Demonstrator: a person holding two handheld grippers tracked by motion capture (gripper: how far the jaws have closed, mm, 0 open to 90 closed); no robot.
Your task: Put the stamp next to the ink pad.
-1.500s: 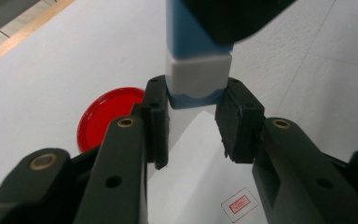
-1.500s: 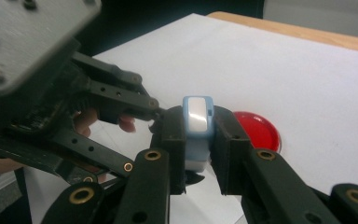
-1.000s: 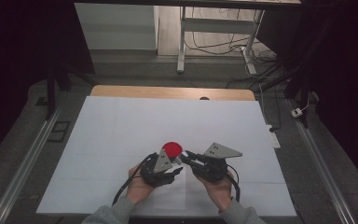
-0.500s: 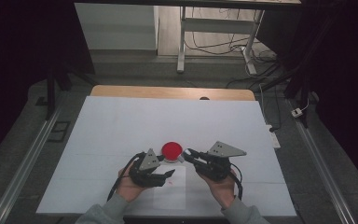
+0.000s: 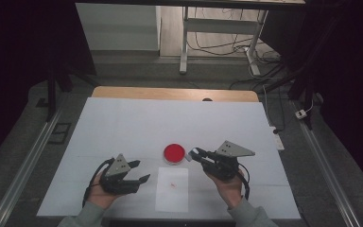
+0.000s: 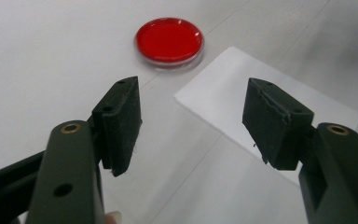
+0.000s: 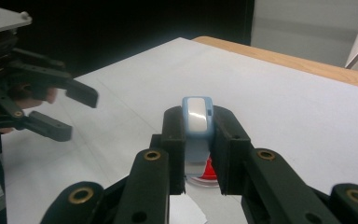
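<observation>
**Right claw pinching a little blue piece over the red dish, left claw backed off and empty**

So here's how the table looked. The right gripper [image 5: 192, 153] was clamped tight on a small pale-blue piece with a white face [image 7: 197, 116]; from the right gripper view it sat upright between the two black jaws, with its top poking out above them. I couldn't tell what the piece actually was. It was held just at the right edge of the round red dish [image 5: 174, 153], and in the right gripper view you could see a bit of red directly under the jaws. Whether the piece touched the dish, I couldn't say.

The left gripper [image 5: 141, 171] was off to the lower left, well apart from the dish. Its jaws had just been opening and stood about half wide with nothing between them, just bare table showing in the gap in the left gripper view. It pointed roughly toward the dish and the corner of the white paper sheet [image 5: 172, 188].

That sheet lay flat on the white table cover [image 5: 123, 123], just in front of the dish on the person's side, with a tiny red mark near its middle. The dish sat around the middle of the cover, a bit toward the person.
</observation>
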